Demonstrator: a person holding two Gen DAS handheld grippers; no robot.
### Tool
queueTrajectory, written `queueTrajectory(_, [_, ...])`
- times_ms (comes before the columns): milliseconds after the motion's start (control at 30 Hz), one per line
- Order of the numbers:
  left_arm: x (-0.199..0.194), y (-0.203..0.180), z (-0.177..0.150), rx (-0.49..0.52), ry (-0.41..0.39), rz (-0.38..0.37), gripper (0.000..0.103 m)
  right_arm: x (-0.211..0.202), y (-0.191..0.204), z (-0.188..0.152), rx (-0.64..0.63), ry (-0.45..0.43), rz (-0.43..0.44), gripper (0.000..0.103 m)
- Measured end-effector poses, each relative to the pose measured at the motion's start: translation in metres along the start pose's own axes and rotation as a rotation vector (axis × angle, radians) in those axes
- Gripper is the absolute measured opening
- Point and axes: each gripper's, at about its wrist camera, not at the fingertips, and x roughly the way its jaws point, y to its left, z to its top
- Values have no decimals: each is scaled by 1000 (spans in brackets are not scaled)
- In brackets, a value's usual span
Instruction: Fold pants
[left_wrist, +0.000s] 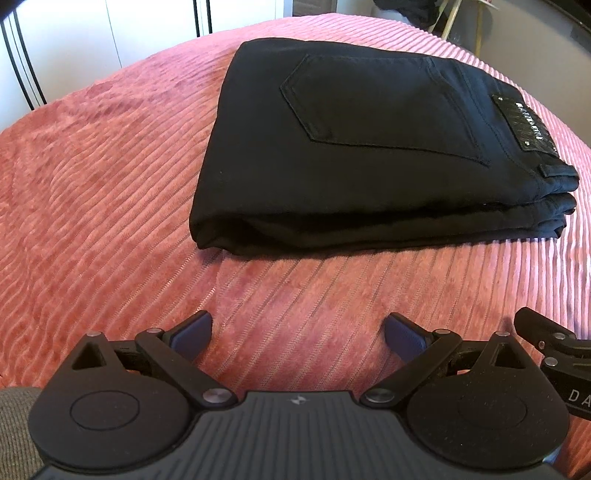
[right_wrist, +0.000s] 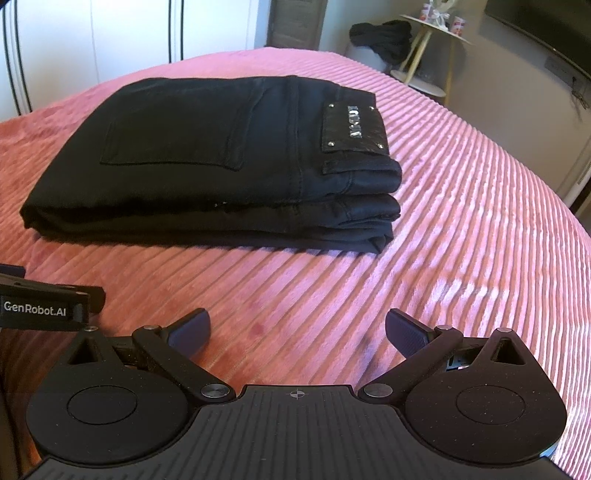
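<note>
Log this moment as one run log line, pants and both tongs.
pants: folded stack on pink bedspread | left tongs: open, empty, clear of pants | right tongs: open, empty, clear of pants

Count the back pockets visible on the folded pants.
1. A single back pocket faces up on the top layer of the black pants, left of the waistband patch. A second pocket may be hidden in the folds.

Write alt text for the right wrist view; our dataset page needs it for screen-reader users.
Black pants lie folded in a neat stack on a pink ribbed bedspread, back pocket and waistband patch facing up. In the foreground the right tool is open and holds nothing, clear of the pants.
</note>
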Motion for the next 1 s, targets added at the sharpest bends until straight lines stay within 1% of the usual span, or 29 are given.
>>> queueTrajectory(500, [0, 3, -1, -10, -3, -12, 99, -1, -2, 1, 12, -8, -1, 103])
queueTrajectory(633, [-6, 5, -1, -32, -27, -9, 99, -2, -3, 1, 19, -14, 1, 103])
queueTrajectory(700, [-8, 4, -1, -27, -40, -1, 99, -2, -3, 1, 21, -12, 1, 103])
queueTrajectory(1000, [-7, 0, -2, -5, -33, 0, 99, -1, -4, 2, 24, -14, 2, 103])
